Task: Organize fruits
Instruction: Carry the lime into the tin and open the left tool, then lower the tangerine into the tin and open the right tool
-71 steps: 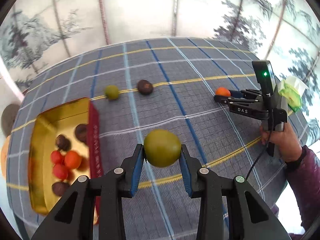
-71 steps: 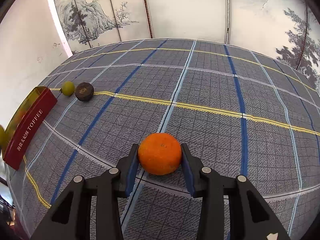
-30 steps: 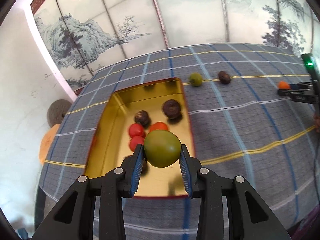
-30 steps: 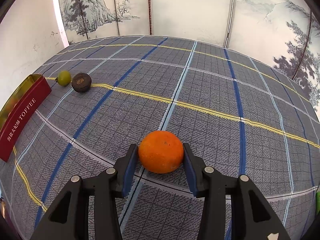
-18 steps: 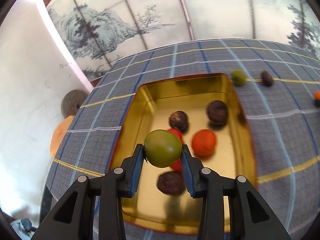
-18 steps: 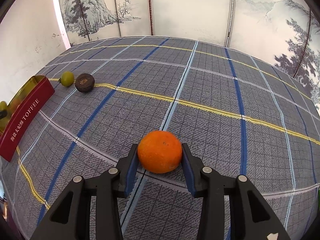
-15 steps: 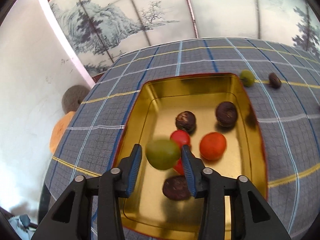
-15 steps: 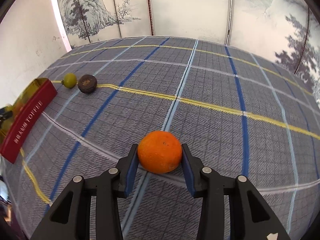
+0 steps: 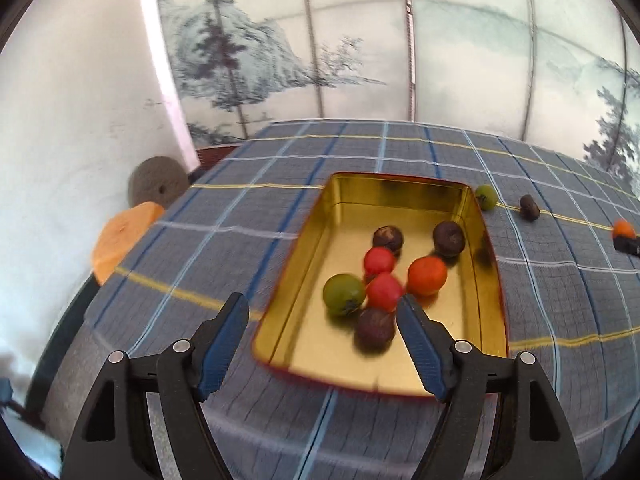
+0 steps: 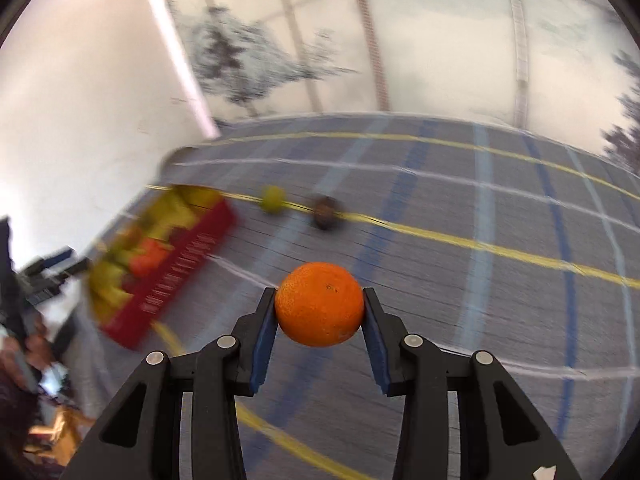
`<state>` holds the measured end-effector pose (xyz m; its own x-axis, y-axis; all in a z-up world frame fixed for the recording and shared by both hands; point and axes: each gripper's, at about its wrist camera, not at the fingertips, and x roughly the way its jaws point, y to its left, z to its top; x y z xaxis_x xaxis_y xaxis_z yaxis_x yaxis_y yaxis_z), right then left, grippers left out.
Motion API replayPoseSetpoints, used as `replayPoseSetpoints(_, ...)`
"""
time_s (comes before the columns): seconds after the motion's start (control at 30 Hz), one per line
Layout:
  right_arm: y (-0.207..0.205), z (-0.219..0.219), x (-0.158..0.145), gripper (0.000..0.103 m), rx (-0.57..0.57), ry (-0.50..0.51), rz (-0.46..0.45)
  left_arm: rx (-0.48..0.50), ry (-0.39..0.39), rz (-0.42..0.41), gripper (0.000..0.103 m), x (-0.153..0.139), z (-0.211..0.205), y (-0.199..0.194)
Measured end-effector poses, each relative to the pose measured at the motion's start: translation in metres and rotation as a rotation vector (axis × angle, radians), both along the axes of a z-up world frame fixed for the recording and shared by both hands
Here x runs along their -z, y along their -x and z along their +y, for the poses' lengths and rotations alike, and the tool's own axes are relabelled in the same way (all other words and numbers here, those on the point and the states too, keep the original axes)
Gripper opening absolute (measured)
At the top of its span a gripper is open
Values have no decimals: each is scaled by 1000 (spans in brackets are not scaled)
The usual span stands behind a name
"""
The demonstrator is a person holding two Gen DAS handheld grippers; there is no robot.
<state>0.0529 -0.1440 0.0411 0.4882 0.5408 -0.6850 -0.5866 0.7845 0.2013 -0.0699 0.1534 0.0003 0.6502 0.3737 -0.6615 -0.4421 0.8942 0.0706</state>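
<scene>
A gold tin (image 9: 316,236) with red outer walls sits on the plaid cloth. In it lie a green fruit (image 9: 343,294), two red fruits (image 9: 379,261), an orange fruit (image 9: 427,275) and three dark brown fruits (image 9: 449,238). My left gripper (image 9: 323,334) is open and empty, over the tin's near end. My right gripper (image 10: 319,320) is shut on an orange (image 10: 319,304), held above the cloth. The tin (image 10: 176,264) shows blurred at left in the right wrist view.
A small green fruit (image 9: 486,197) and a dark brown fruit (image 9: 529,207) lie on the cloth just past the tin's far right corner; they also show in the right wrist view (image 10: 273,198) (image 10: 325,206). Round cushions (image 9: 158,186) lie by the wall, left.
My left gripper opened and dropped the green fruit into the tin. My right gripper swung left towards the tin with the orange; its view is blurred.
</scene>
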Motion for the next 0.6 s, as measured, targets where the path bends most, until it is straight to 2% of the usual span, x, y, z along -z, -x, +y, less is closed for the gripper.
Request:
replayPoseSetpoints(0.07, 7, 27, -11, 39, -67, -26, -5, 16, 44, 10, 77, 3, -2, 13)
replayPoseSetpoints(0.17, 19, 78, -20, 39, -186, -48, 3, 21, 55, 41, 78, 10, -7, 25)
replayPoseSetpoints(0.27, 31, 127, -19, 39, -295, -47, 18, 15, 43, 37, 90, 9, -12, 35)
replayPoseSetpoints(0.3, 34, 145, -17, 39, -331, -36, 20, 9, 32, 24, 96, 7, -14, 39)
replayPoseSetpoints(0.4, 42, 178, -6, 39, -389, 0, 30, 17, 5, -42, 103, -5, -17, 53)
replayPoseSetpoints(0.6, 48, 226, 23, 39, -454, 90, 50, 28, 61, -65, 103, -17, -13, 58)
